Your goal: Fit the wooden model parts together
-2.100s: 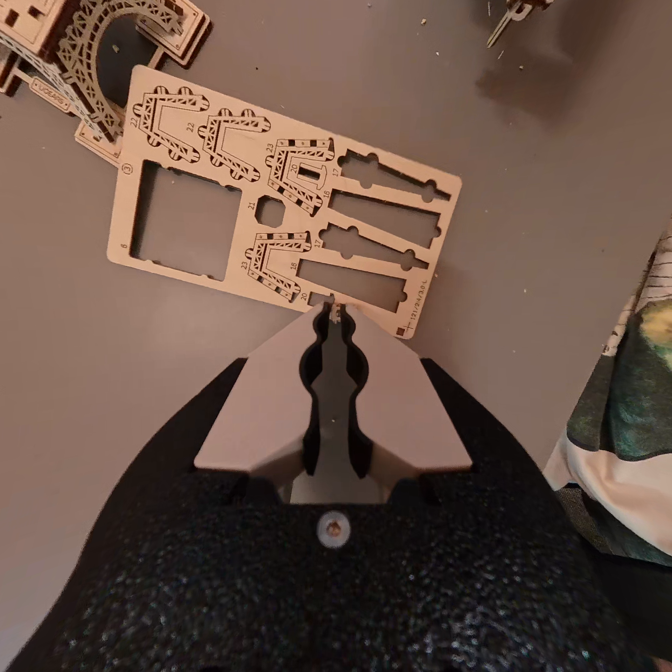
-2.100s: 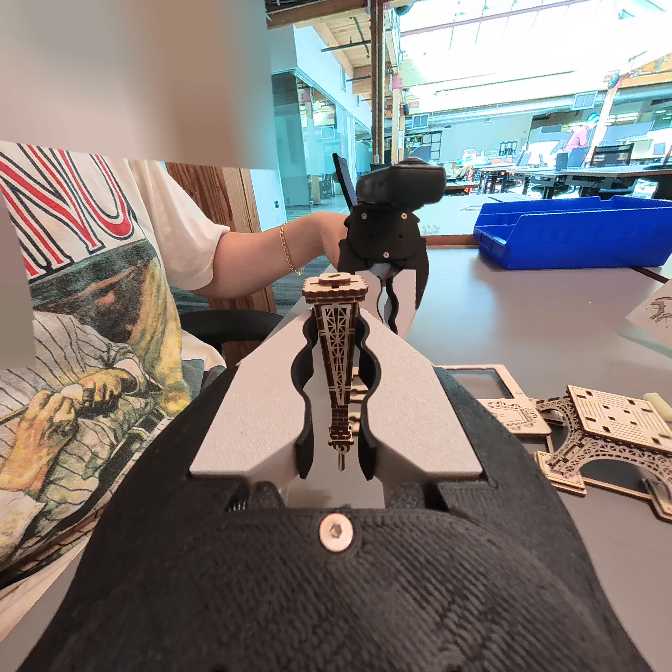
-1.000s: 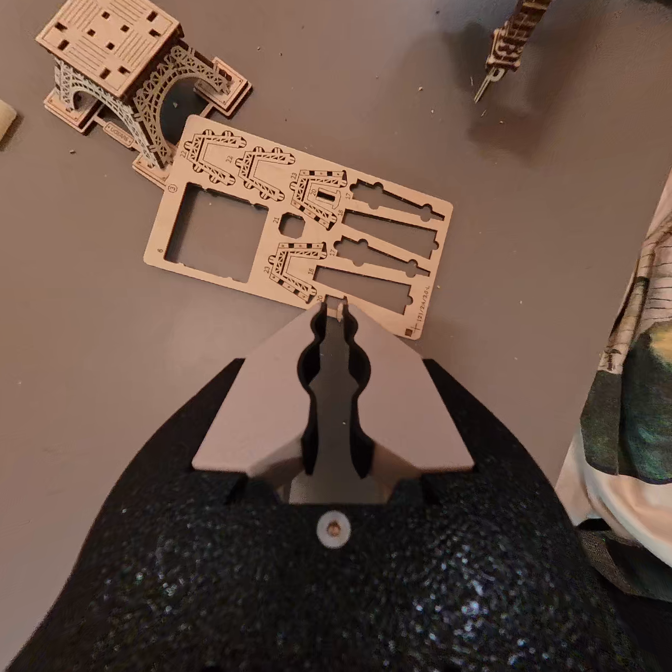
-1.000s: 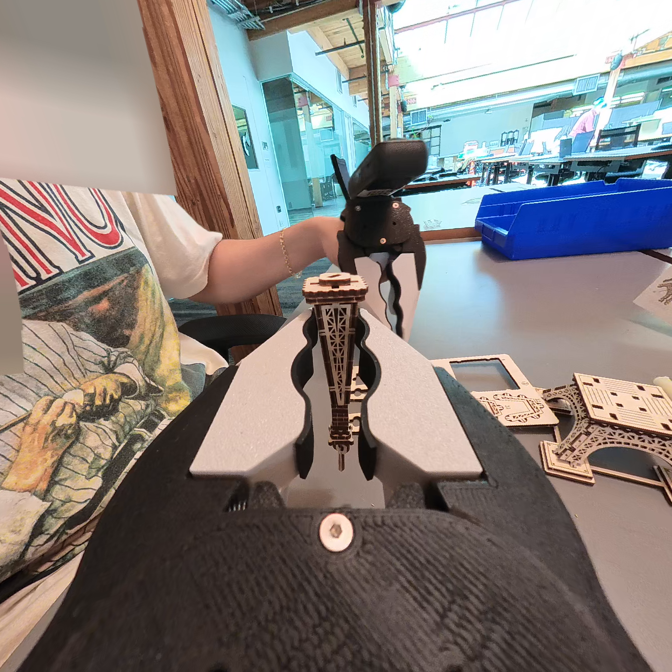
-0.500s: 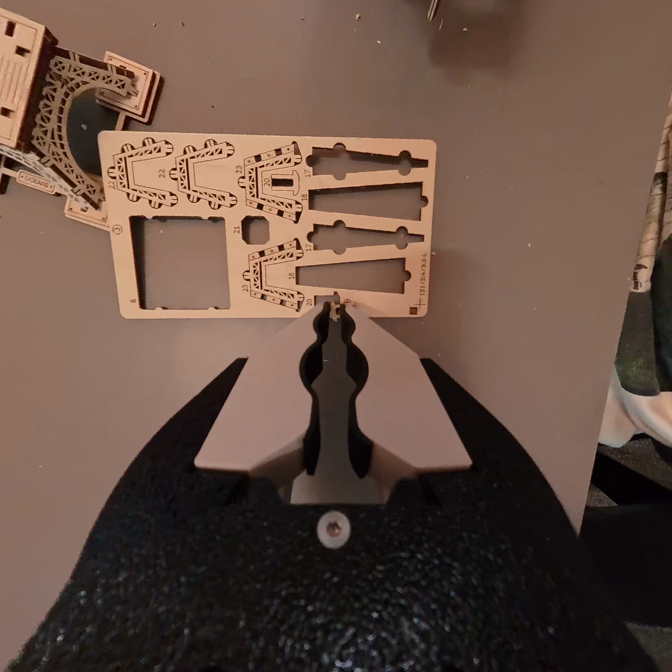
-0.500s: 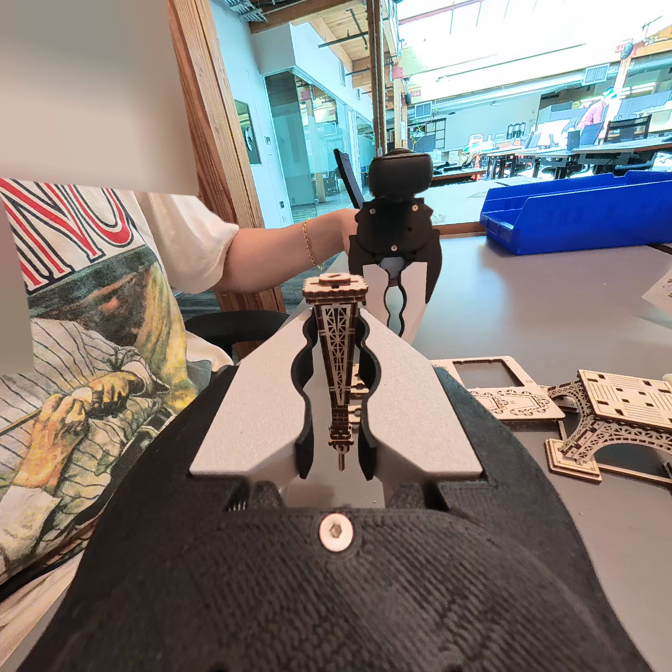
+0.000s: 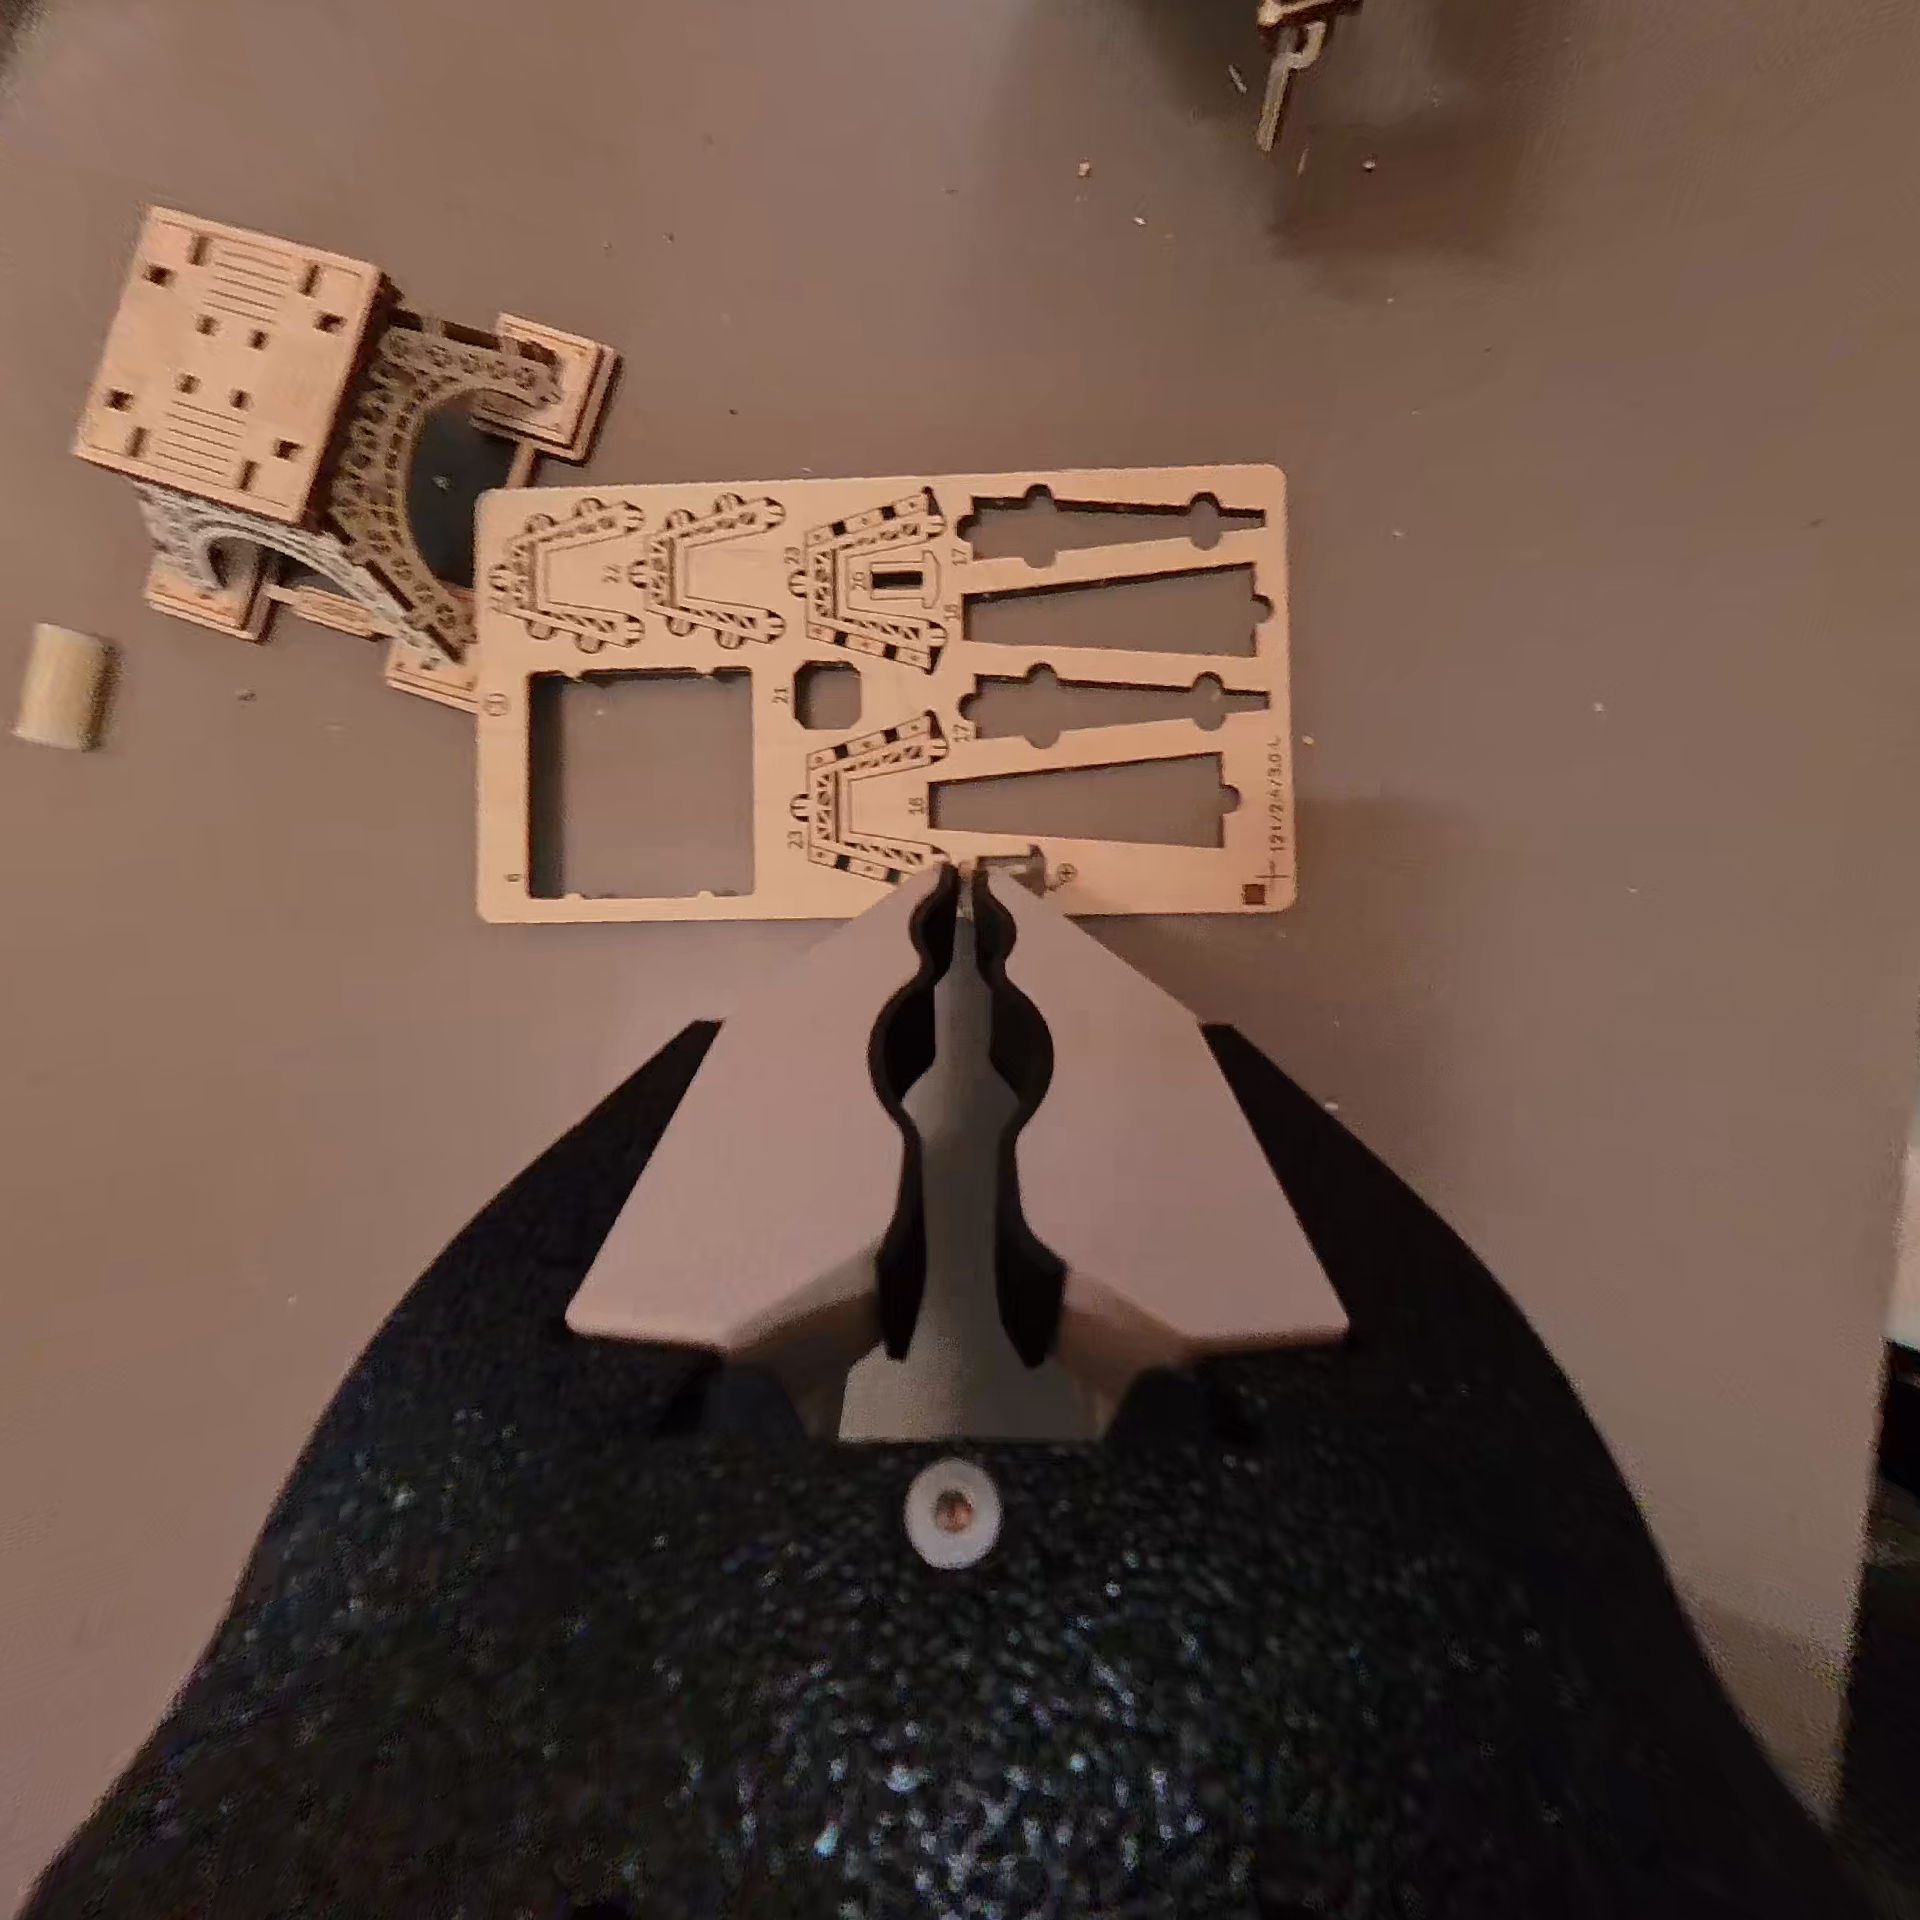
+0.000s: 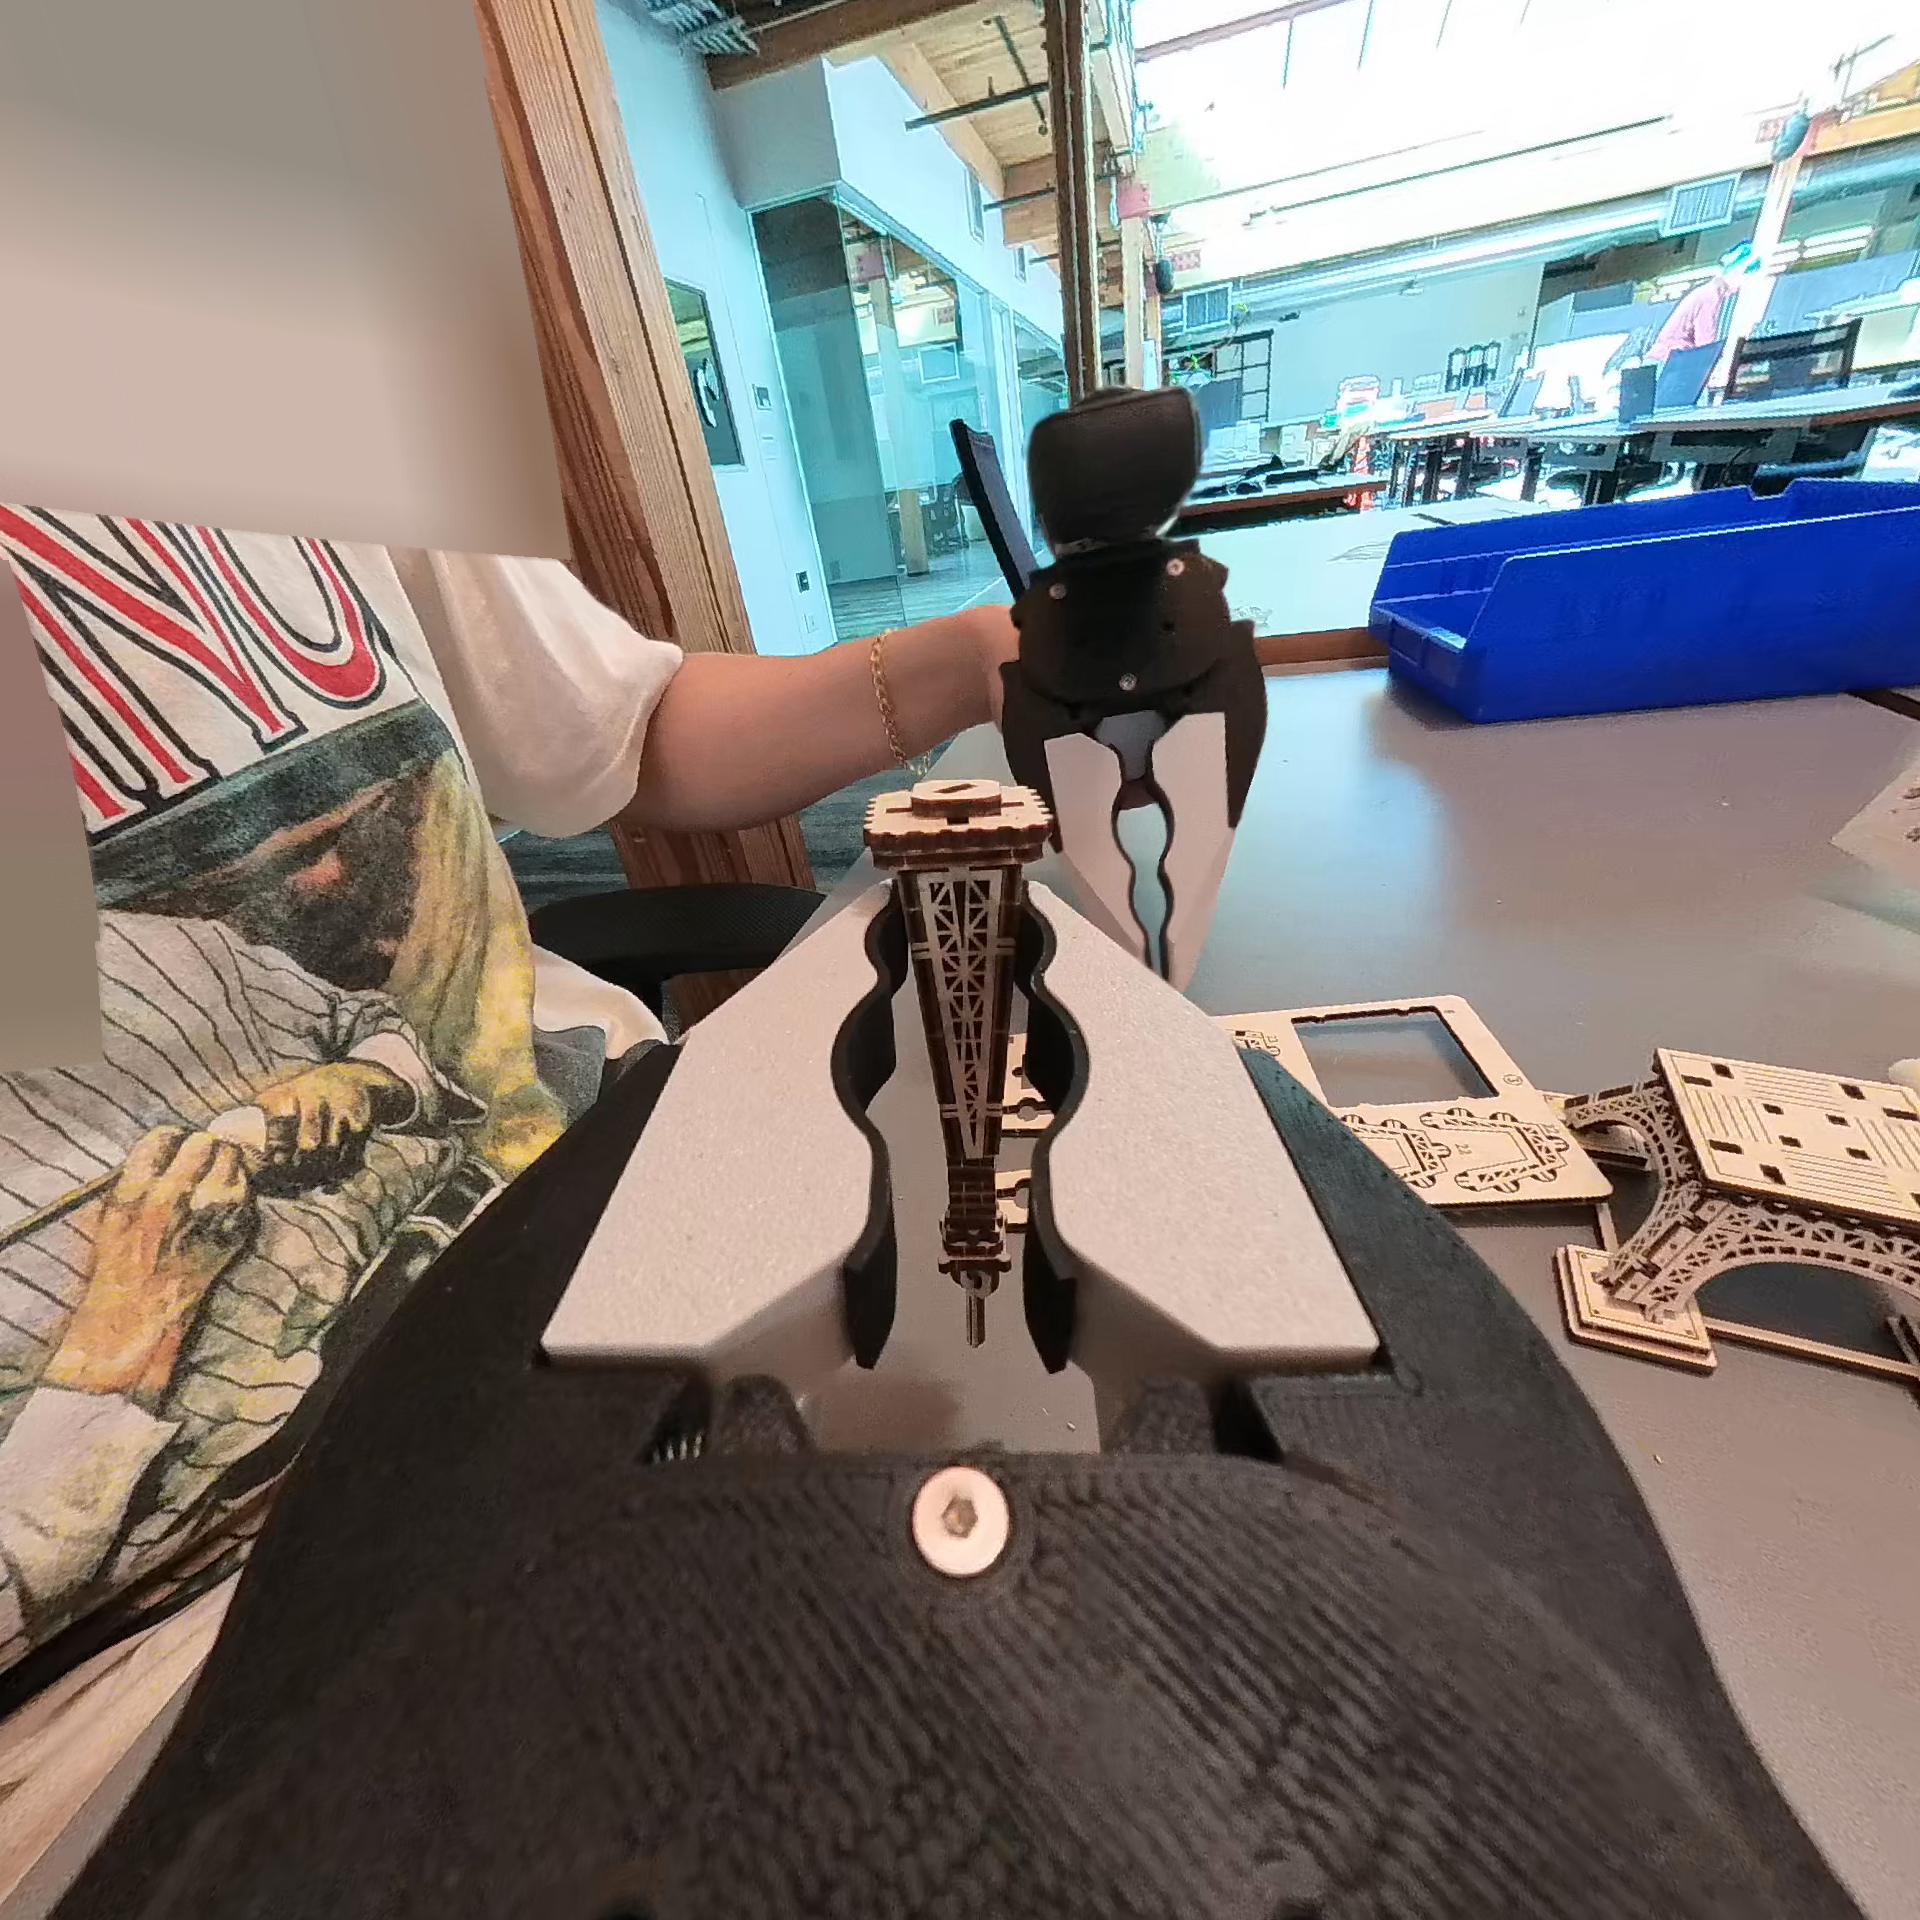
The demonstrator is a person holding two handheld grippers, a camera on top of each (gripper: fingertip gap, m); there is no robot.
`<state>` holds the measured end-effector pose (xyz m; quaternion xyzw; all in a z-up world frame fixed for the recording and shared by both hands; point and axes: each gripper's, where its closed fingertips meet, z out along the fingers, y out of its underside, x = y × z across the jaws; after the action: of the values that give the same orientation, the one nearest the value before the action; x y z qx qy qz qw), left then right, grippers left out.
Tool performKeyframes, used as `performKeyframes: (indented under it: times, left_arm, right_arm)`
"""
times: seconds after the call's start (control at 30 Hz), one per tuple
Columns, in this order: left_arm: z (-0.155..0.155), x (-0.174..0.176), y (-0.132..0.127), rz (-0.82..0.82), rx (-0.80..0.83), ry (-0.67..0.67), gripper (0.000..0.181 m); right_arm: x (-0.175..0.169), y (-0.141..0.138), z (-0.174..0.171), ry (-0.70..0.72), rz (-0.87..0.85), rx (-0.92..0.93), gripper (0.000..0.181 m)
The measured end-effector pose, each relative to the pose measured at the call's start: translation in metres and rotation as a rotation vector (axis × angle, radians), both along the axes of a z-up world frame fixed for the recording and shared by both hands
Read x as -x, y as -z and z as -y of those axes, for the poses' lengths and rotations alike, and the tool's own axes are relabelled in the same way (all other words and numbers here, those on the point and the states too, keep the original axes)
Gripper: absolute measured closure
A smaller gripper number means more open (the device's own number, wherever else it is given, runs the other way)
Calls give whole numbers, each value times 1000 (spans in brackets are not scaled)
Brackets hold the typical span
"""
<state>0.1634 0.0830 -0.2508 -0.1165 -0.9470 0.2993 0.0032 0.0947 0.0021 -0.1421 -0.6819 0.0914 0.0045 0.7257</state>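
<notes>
At centre frame of the left wrist view, the left gripper (image 7: 961, 883) is closed to a sliver on a tiny wooden piece (image 7: 966, 891) above the parts sheet (image 7: 883, 691) on the grey table (image 7: 1558, 520). The tower base (image 7: 312, 457) stands at upper left. The right gripper (image 8: 961, 904) clamps the inverted tower spire (image 8: 961, 1018) at centre frame of its own view.

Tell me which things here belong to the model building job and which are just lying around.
Part of the job:
- tower spire, clamped in the right gripper
- tiny wooden piece, pinched in the left gripper
- tower base
- punched parts sheet

Lying about:
- blue bin
- small pale block
- wood crumbs on the grey table
</notes>
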Motion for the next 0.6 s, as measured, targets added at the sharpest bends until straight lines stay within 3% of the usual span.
performKeyframes:
  times: [0.2,0.47,0.6]
  left_arm:
    - [11,-23,-5,204,96,-44,180]
    - [14,-55,-7,191,100,-183,180]
    - [15,-46,0,-2,49,-192,180]
  right_arm:
    - [0,1,0,-1,-3,5,164]
    - [0,1,0,-3,-6,6,165]
    - [0,2,0,-7,-10,10,164]
